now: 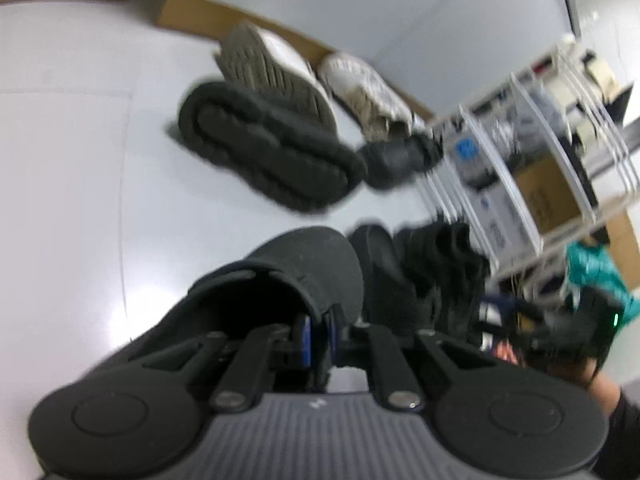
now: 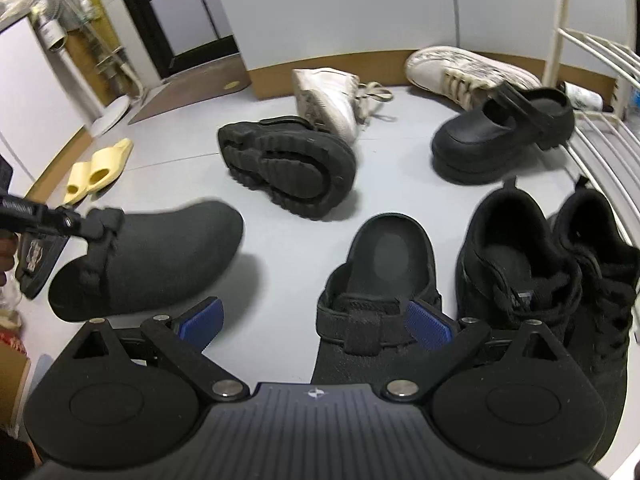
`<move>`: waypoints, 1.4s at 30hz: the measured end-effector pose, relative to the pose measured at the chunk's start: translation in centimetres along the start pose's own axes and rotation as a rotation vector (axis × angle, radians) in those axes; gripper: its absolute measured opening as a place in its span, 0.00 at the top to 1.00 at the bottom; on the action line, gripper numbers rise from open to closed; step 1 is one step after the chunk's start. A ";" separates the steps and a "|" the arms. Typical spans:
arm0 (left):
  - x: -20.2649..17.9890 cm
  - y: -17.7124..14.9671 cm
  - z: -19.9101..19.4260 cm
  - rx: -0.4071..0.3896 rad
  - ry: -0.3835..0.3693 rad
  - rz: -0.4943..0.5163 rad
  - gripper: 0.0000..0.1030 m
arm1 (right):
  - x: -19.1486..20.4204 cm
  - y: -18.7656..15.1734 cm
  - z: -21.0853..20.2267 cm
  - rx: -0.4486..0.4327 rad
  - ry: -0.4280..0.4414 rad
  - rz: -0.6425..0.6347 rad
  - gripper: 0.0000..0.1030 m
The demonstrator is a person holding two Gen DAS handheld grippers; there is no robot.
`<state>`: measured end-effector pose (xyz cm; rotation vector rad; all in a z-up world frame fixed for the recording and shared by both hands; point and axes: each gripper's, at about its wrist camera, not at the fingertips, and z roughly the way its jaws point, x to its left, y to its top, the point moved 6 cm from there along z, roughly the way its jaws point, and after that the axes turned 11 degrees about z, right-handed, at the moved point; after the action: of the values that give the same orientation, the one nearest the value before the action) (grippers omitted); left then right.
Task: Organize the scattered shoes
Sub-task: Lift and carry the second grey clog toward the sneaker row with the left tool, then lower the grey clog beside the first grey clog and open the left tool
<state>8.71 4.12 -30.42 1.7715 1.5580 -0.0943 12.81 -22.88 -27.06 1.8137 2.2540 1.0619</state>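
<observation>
Left gripper pinches black clog by its collar edge.

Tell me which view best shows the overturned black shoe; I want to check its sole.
The right wrist view: the overturned black shoe lies sharp and whole, treads up, on the floor beside a white sneaker. The left wrist view shows the same sole whole too, but blurred.
</observation>
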 end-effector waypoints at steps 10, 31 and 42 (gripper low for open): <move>-0.4 -2.3 2.0 0.076 -0.077 0.037 0.92 | 0.9 -0.4 0.9 0.055 0.016 -0.017 0.03; 1.9 -3.6 0.0 0.082 0.037 -0.088 0.58 | 2.5 -1.6 3.2 0.115 0.063 -0.083 0.03; 2.5 -2.3 -1.1 0.020 0.080 -0.123 0.45 | 7.5 -1.9 7.9 0.168 0.144 -0.298 0.03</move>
<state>6.84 6.71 -32.04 1.7124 1.7293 -0.1003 12.47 -12.70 -31.41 1.4250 2.6638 1.0038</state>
